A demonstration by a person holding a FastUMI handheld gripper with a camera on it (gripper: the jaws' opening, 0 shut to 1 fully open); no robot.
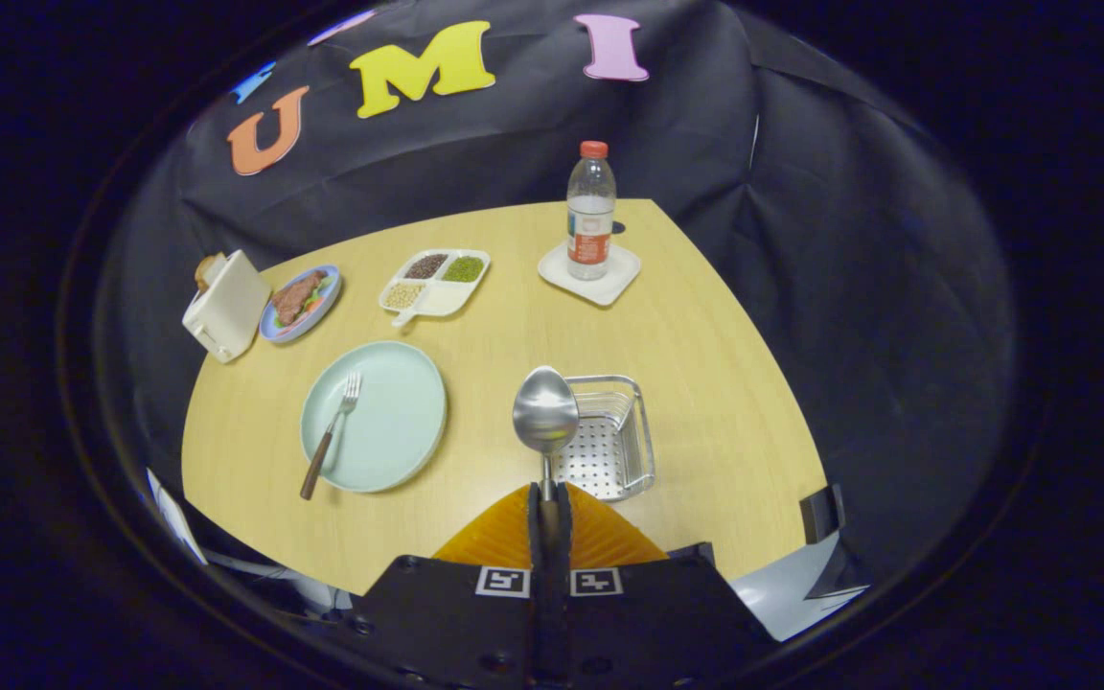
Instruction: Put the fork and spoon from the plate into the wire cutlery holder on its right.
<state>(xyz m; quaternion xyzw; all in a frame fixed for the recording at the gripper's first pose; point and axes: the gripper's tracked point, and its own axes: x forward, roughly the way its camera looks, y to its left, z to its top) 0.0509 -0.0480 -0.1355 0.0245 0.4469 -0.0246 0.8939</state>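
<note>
The wooden tabletop (705, 402) takes up most of the scene. On it sits a pale green plate (389, 422), left of the claw, with the fork (332, 436) still lying on it, tines on the plate and the brown handle sticking out over the near rim. To the plate's right is the wire cutlery holder (614, 441), perforated bottom, sitting just ahead of the claw. Further back there's a white toaster (224, 307), a blue plate of food (301, 302), a divided snack tray (435, 281) and a water bottle (590, 213) on a white coaster (590, 275). The claw (549, 503) is clamped on the spoon (545, 412), both fingers pinching its handle, bowl pointing up, overlapping the holder's left edge.
</note>
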